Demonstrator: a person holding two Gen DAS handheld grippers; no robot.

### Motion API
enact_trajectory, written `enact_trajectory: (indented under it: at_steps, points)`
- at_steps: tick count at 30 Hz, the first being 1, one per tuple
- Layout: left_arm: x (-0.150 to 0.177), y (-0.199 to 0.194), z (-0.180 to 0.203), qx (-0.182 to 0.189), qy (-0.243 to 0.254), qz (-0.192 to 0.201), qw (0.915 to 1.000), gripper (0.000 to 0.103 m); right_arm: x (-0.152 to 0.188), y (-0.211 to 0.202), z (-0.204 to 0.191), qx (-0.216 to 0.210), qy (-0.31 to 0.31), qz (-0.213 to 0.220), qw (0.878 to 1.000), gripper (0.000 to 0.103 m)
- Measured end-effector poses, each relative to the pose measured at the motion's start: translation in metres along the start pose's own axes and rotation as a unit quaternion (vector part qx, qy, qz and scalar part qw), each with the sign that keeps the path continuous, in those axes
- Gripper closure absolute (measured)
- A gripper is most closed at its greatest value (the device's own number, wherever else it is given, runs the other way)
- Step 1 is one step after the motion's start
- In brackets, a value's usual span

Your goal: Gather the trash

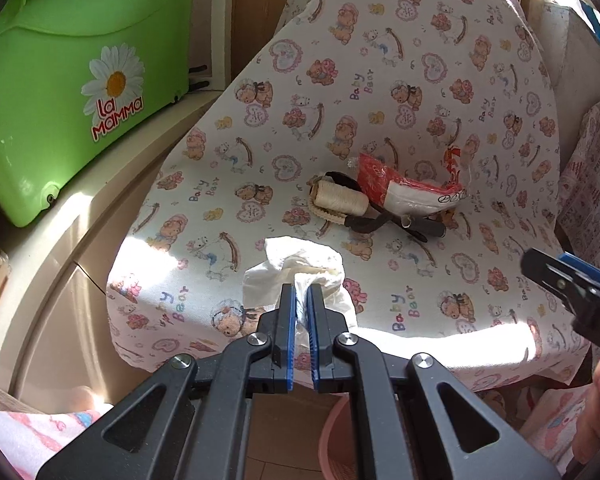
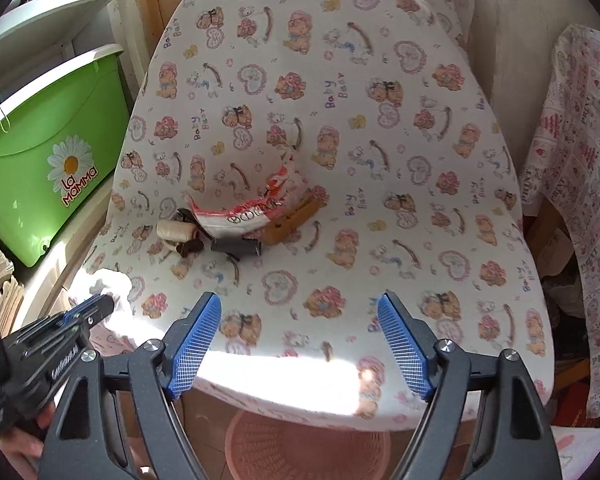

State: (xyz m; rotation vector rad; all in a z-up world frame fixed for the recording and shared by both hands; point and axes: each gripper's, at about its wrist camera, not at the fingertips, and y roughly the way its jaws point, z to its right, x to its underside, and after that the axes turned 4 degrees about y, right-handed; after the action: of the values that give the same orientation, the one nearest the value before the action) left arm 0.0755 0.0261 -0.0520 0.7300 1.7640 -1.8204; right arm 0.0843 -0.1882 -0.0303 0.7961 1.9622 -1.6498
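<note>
L gripper (image 1: 301, 292) clamps tissue (image 1: 300, 272); R gripper (image 2: 299, 312) spread wide

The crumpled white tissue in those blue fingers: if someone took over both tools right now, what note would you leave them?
Left gripper: shut on the crumpled white tissue, at the near edge of the bear-print cloth-covered board.
Right gripper: open, holding nothing.
Red-and-white plastic wrapper: on the board beside a cream thread spool and wooden clothespin.
Pink plastic basket: on the floor below the board's edge.
Done: tissue gripped.
Left: probably drop it in the basket, then fetch the wrapper.
</note>
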Motion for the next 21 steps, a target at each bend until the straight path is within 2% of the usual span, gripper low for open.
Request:
enact_trajectory:
  at_steps: [2,7,12,14,16,18,19,21]
  points:
    - [-0.001,0.001,-0.002,-0.002,-0.004,-0.003,1.0,0.097,-0.007,0.018,-0.013,-0.002,-0.009,-0.001,1.0,0.021]
    - [-0.002,0.01,-0.021,0.006,-0.052,-0.028,0.9982,0.097,-0.02,0.052,-0.032,-0.03,-0.006,-0.013,0.999,0.021]
    - [-0.008,0.003,-0.028,0.009,-0.065,-0.016,0.9977,0.097,-0.03,0.088,-0.036,-0.035,0.026,-0.048,0.998,0.022]
    - [-0.01,-0.001,-0.028,0.008,-0.065,-0.009,0.9978,0.097,-0.032,0.1,-0.035,-0.03,0.038,-0.066,0.997,0.027]
    - [-0.011,-0.002,-0.029,0.01,-0.065,-0.007,0.9978,0.097,-0.034,0.107,-0.035,-0.025,0.043,-0.077,0.996,0.028]
    - [-0.011,0.0,-0.029,0.016,-0.064,-0.011,0.9977,0.097,-0.034,0.112,-0.038,-0.026,0.04,-0.08,0.996,0.036]
    - [-0.011,0.0,-0.029,0.018,-0.064,-0.012,0.9977,0.097,-0.035,0.111,-0.04,-0.023,0.031,-0.078,0.996,0.05]
    - [-0.011,0.0,-0.027,0.018,-0.063,-0.01,0.9978,0.097,-0.035,0.107,-0.039,-0.033,0.029,-0.077,0.996,0.051]
